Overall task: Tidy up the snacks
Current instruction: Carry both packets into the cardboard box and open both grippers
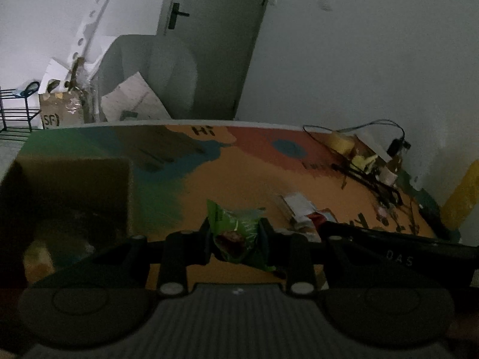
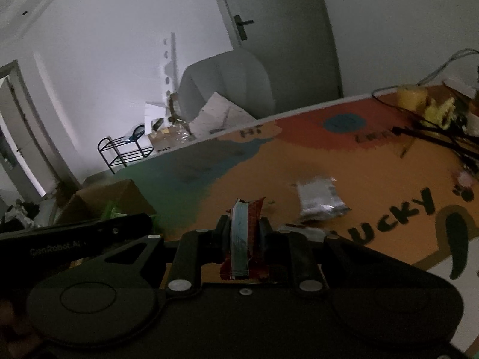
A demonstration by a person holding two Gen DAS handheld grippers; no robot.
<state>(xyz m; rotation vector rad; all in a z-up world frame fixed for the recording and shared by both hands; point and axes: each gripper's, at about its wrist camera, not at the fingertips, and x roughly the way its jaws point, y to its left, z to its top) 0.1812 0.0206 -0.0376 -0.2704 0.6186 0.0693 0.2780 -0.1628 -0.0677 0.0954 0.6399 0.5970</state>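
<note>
A colourful table (image 2: 299,161) fills the scene, a brown box (image 1: 69,191) at its left. The left gripper (image 1: 235,233) squeezes a green snack bag (image 1: 236,227). The right gripper (image 2: 242,233) pinches a red snack pack (image 2: 242,233). A silver packet (image 2: 320,197) lies farther right.

a colourful painted table (image 2: 239,179) carries a silver packet (image 2: 320,199), cardboard box (image 2: 110,199) and tangled cables (image 2: 437,134).

Red snack bar (image 2: 244,233) between jaws

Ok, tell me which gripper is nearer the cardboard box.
Left. The left gripper, shut on a green packet, is just beside the cardboard box; the right gripper is farther away, beyond the left.
</note>
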